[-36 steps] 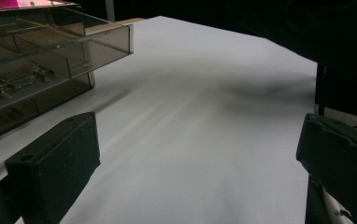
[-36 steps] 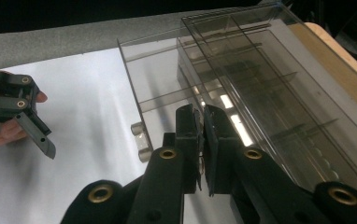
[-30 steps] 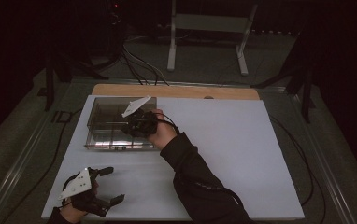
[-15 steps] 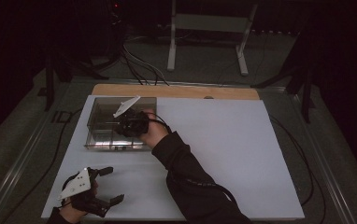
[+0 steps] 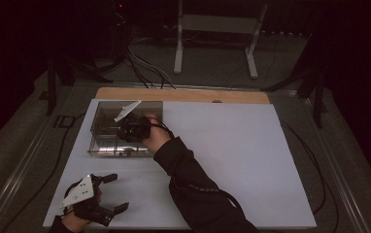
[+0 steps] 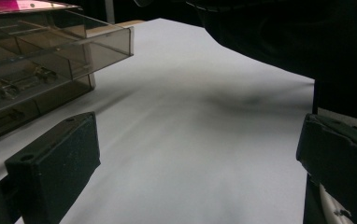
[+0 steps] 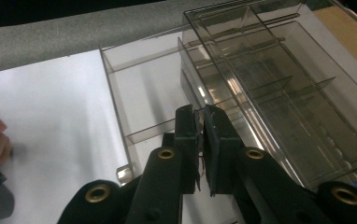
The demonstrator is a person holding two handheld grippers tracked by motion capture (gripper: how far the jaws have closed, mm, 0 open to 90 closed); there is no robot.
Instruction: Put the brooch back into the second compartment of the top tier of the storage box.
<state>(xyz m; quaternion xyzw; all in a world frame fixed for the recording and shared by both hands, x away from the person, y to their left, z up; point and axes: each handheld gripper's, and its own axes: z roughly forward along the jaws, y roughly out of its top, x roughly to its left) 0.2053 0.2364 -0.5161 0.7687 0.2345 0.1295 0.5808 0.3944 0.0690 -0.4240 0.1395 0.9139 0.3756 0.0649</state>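
Note:
A clear plastic compartment box [image 5: 107,144] stands at the back left of the white table top [image 5: 232,145]. My right gripper [image 5: 125,131] reaches over it from the right, grey plate on top, its cable trailing past the hand. In the right gripper view its jaws [image 7: 200,122] stand shut, a hair's gap between the pads, and a clear wall of the box [image 7: 279,93] runs up to their tips; whether they pinch it is unclear. My left gripper [image 5: 118,193] rests near the front left corner, open, with nothing between its pads [image 6: 55,163].
The box [image 6: 50,60] holds small metal parts in its lower compartments. A wooden strip [image 5: 183,94] borders the table's far edge. Cables and a metal stand lie on the floor behind. The person's dark sleeve [image 5: 193,184] crosses the table's middle.
My right gripper has shifted a little to the left and lower over the box. The left gripper has stayed where it was.

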